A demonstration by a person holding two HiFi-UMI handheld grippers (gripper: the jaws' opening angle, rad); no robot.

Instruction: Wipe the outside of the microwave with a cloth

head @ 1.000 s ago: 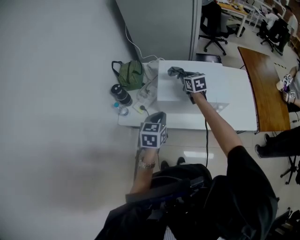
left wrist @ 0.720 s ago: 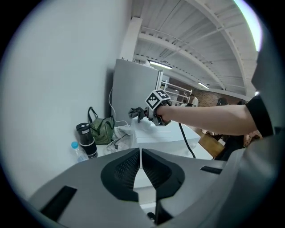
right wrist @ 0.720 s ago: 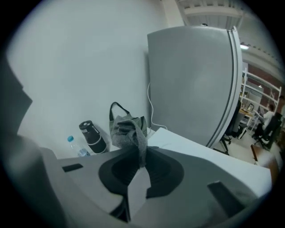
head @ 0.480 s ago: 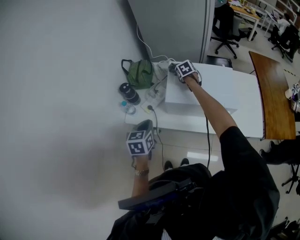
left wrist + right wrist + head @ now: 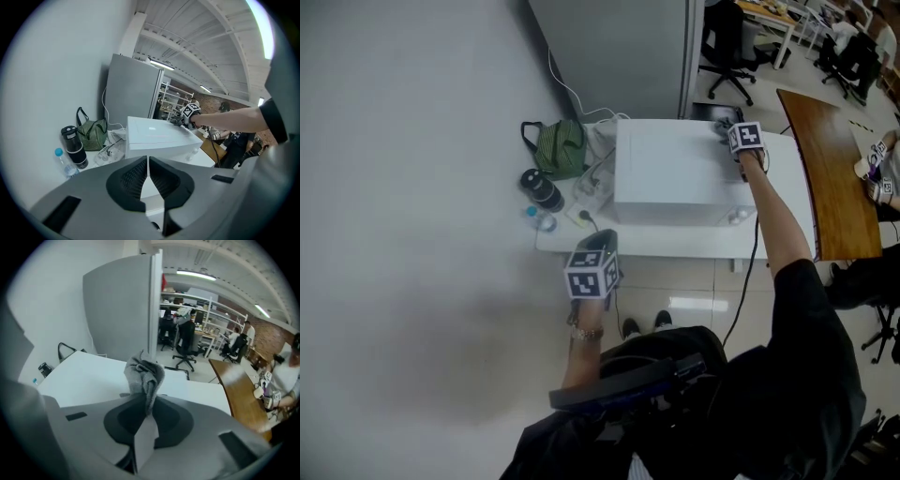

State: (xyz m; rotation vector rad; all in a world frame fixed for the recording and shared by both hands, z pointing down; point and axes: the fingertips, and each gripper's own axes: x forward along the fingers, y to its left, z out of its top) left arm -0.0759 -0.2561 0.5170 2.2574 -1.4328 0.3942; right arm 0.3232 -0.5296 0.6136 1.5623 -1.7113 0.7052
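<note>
A white microwave (image 5: 670, 171) stands on a white table (image 5: 787, 220); it also shows in the left gripper view (image 5: 152, 136). My right gripper (image 5: 733, 129) is at the microwave's far right top corner, shut on a grey cloth (image 5: 144, 375) that bunches up beyond its jaws. The cloth rests over the white top (image 5: 89, 378). My left gripper (image 5: 598, 244) hangs in front of the table's near edge, apart from the microwave. Its jaws are closed together with nothing between them (image 5: 147, 180).
On the table left of the microwave are a green bag (image 5: 560, 147), a black flask (image 5: 543, 189), a small bottle (image 5: 533, 213) and tangled cables (image 5: 592, 178). A grey partition (image 5: 619, 52) stands behind. A wooden desk (image 5: 830, 178) and office chairs (image 5: 727, 47) lie to the right.
My right gripper has swept with the cloth from the microwave's far left corner across to its far right corner. The left gripper has stayed low before the table.
</note>
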